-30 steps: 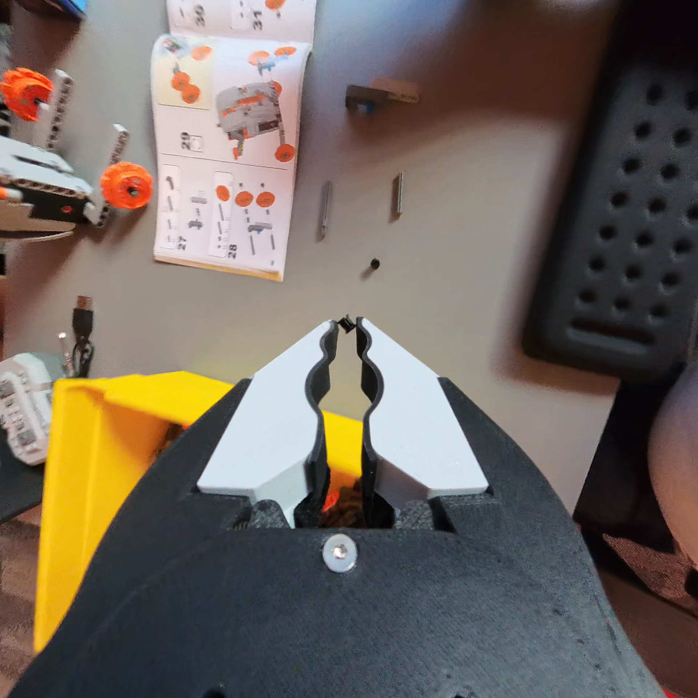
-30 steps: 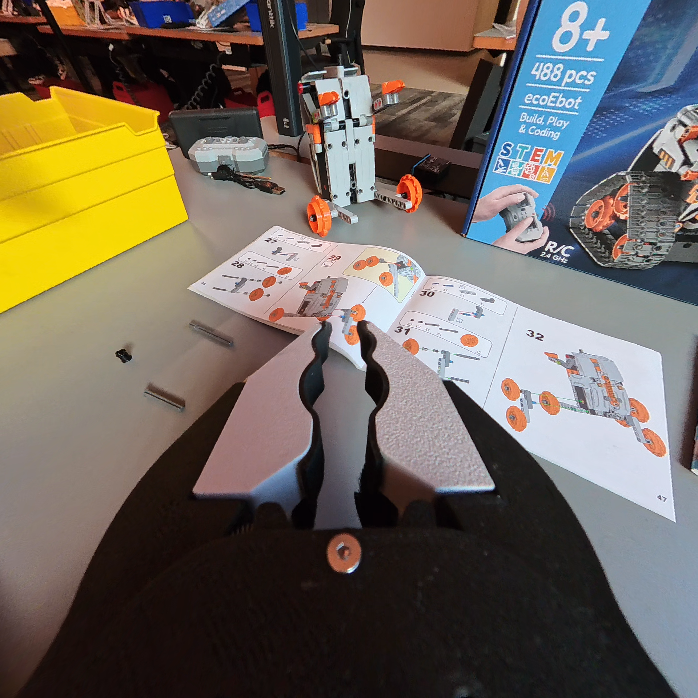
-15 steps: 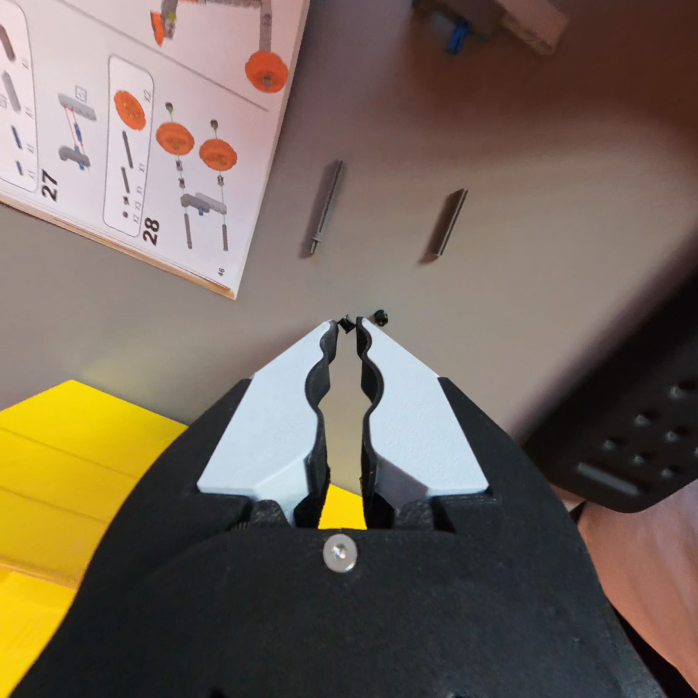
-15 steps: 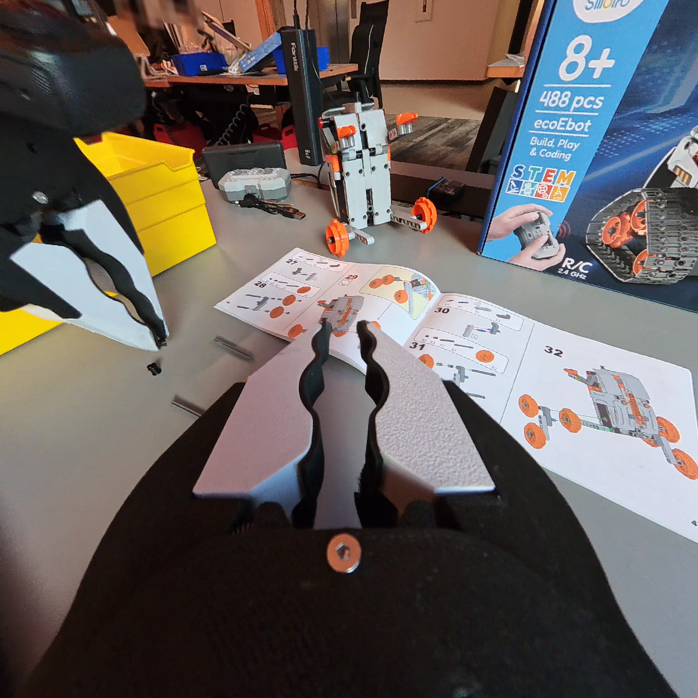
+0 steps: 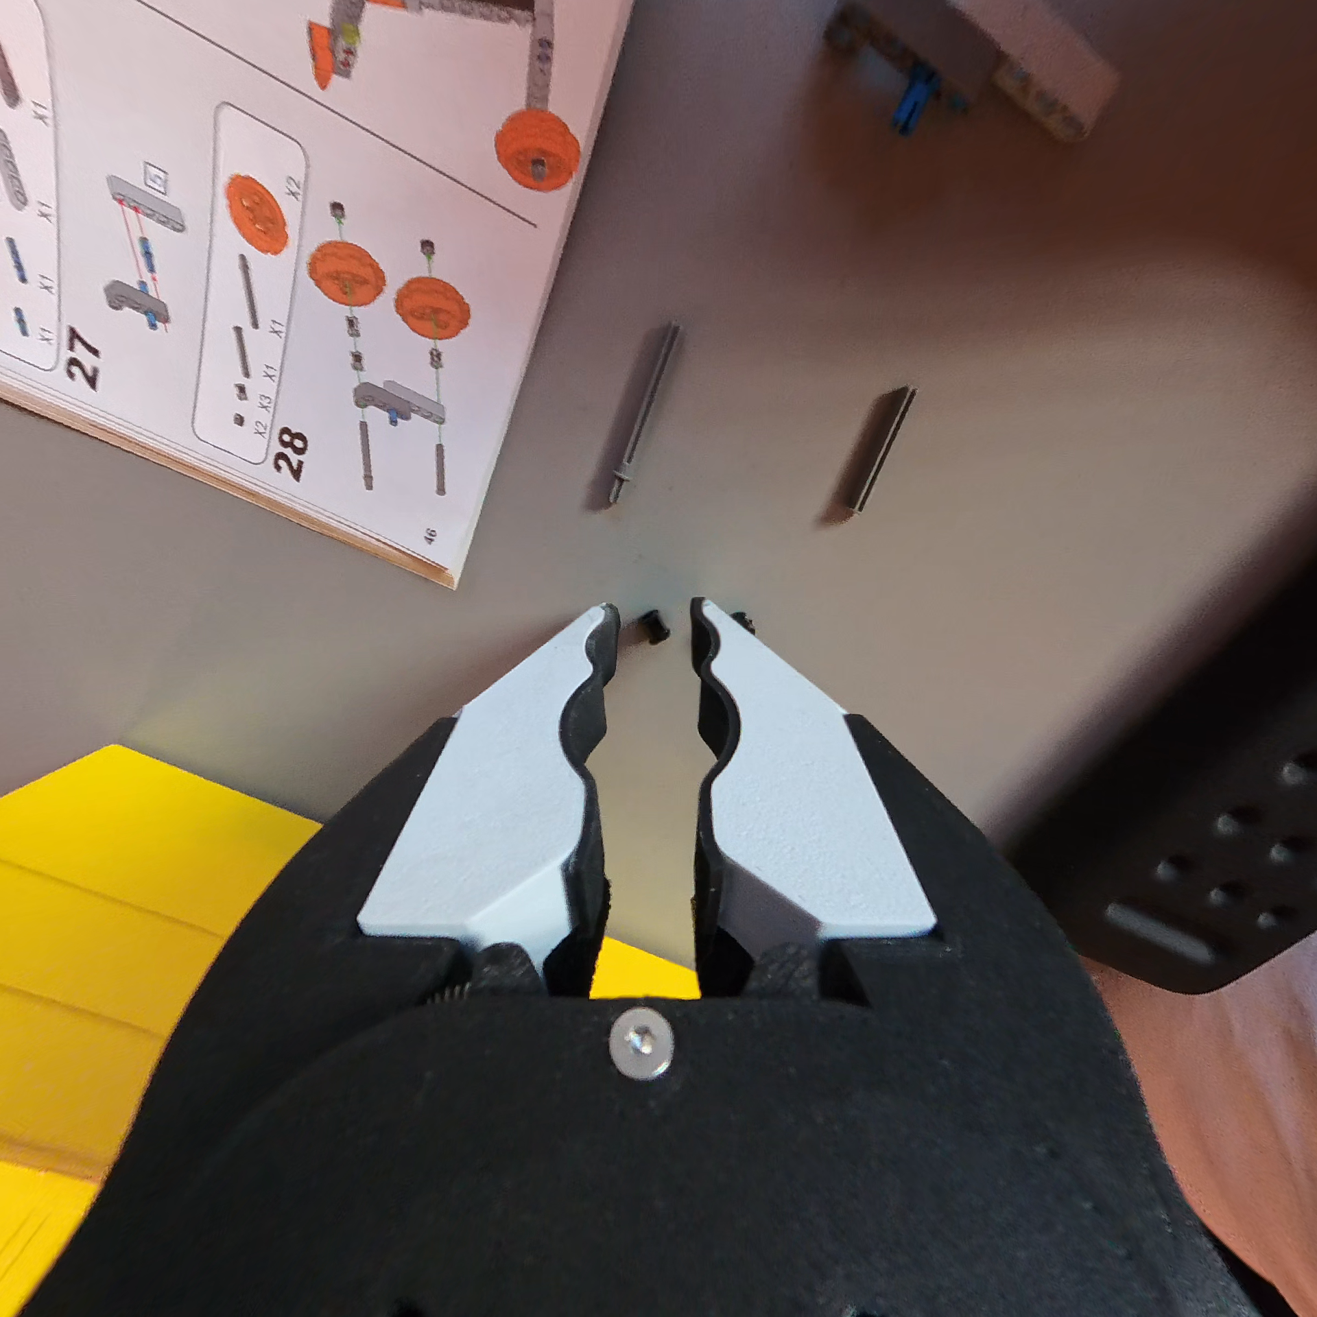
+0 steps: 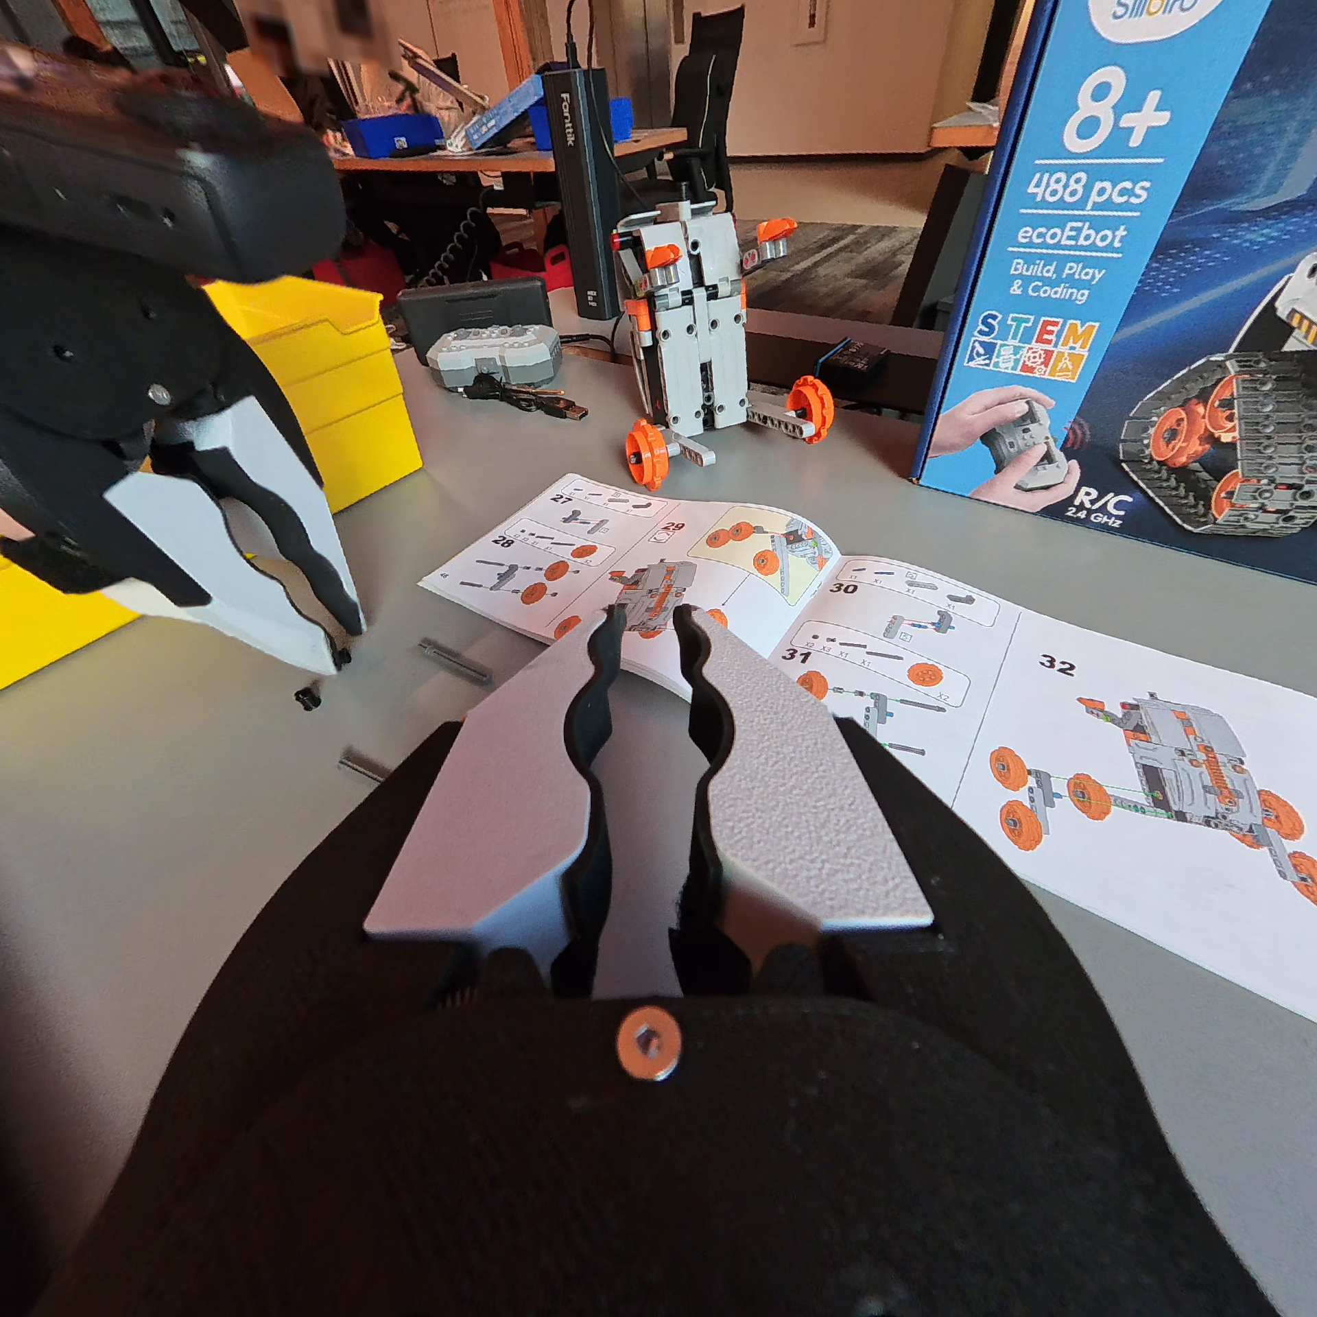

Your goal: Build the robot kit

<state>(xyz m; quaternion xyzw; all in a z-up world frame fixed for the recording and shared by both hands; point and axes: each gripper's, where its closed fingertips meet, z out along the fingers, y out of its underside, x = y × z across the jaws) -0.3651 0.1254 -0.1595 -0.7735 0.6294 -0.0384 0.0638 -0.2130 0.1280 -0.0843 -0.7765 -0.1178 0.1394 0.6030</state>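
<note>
My left gripper [image 5: 654, 618] hovers parted around a tiny black pin [image 5: 651, 627] on the desk [image 5: 748, 285]; my right gripper [image 6: 647, 620] sits slightly parted, empty.

An open instruction booklet [image 6: 819, 641], yellow bin [image 6: 342, 378], blue box [image 6: 1140, 285] and what looks like a half-built toy robot [image 6: 698, 335] occupy the grey table [image 6: 178, 819].

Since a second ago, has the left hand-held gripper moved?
Yes. The left hand-held gripper has moved forward and down toward the grey axles, off the yellow bin, and opened around a small black pin.
</note>
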